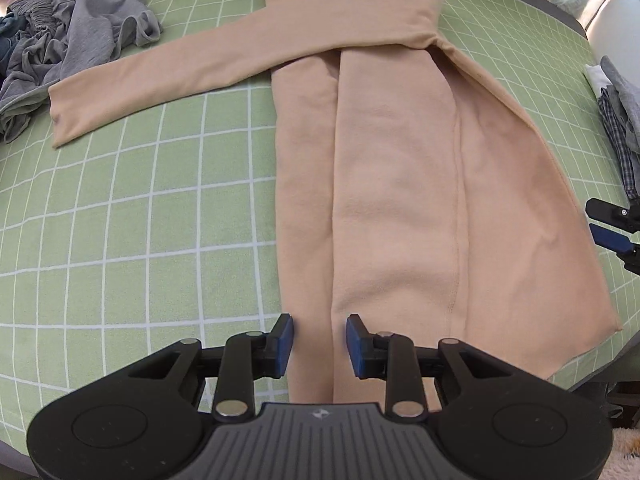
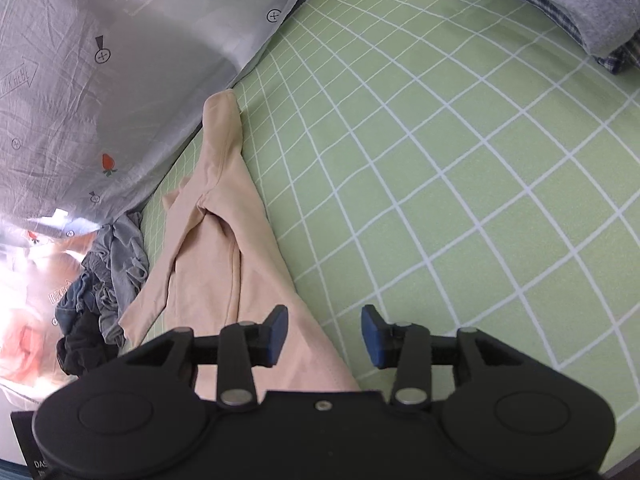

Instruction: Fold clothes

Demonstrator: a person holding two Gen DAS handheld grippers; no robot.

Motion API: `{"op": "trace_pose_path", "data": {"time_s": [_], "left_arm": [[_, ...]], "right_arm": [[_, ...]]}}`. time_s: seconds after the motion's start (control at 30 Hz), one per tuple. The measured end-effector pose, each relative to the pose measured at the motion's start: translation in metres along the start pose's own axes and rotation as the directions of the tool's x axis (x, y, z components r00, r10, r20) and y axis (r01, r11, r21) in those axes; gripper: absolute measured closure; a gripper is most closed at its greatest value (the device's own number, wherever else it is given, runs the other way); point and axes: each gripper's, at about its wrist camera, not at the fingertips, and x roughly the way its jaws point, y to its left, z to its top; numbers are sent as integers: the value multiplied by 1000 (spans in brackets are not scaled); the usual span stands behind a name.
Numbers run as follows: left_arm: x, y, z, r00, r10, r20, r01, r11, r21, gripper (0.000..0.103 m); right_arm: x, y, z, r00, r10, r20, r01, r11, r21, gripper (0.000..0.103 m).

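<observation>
A peach long-sleeved top is laid out lengthwise on a bed covered by a green sheet with a white grid, its sides turned inward so that two lengthwise folds run down the body. One sleeve is seen stretched across the body and out over the sheet toward the left of the left wrist view, its cuff lying flat beside a heap of grey clothes. The left claw is held above the near hem of the top with its blue pads set narrowly apart; cloth is seen beneath the gap, but no pinch on it can be made out. At the right edge of that view the tips of the right claw are seen just past the top's outer edge. Only the left wrist view gives the whole garment; in the right wrist view the top is seen foreshortened along its edge, partly covered by the claw body. There the right claw is seen moderately open and empty, one pad over the top's edge and the other over bare sheet. The right wrist view alone shows a grey printed quilt bunched along the far side of the bed, touching the collar end of the top. A folded stack of grey and blue-checked garments lies well apart on the sheet, seen only as a sliver at the right edge of the left wrist view.
</observation>
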Motion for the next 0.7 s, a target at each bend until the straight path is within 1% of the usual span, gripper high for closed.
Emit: {"op": "trace_pose_path", "data": {"time_s": [0.07,0.13,0.23,0.27,0.3,0.33,0.37,0.4,0.53,0.7], "left_arm": [[0,-1,-5,1000,6,-10,-6,1000,-10,71],[0,-2,-10,1000,11,-16,-12,1000,-23,71],[-2,-3,-16,1000,19,-20,-20,999,-35,71],[-2,-4,-17,999,22,-23,-23,999,-37,71],[-2,-4,-19,999,26,-27,-27,999,-38,71],[-1,-5,-22,999,30,-32,-31,999,-38,71],[-1,-6,-23,999,34,-35,-36,999,-38,71],[-1,-7,-25,999,39,-38,-40,998,-38,71],[-2,-9,-30,998,41,-41,-43,998,-47,71],[0,-8,-35,999,31,-44,-33,998,-58,70]], "right_arm": [[-3,-3,-7,1000,-5,-18,5,1000,-23,52],[-3,-9,-12,999,-11,-40,10,1000,-18,52],[-2,-16,-19,997,10,-76,-11,1000,-11,57],[-1,-16,-21,996,16,-87,-17,1000,-12,67],[0,-17,-23,995,24,-93,-25,1000,-14,80],[0,-17,-25,995,34,-98,-35,999,-17,85],[-1,-16,-26,995,49,-92,-51,998,-23,95],[-3,-15,-28,994,67,-81,-70,997,-31,98],[-7,-5,-29,987,144,-75,-148,987,-62,99],[7,8,-35,960,245,-134,-250,968,-23,99]]}}
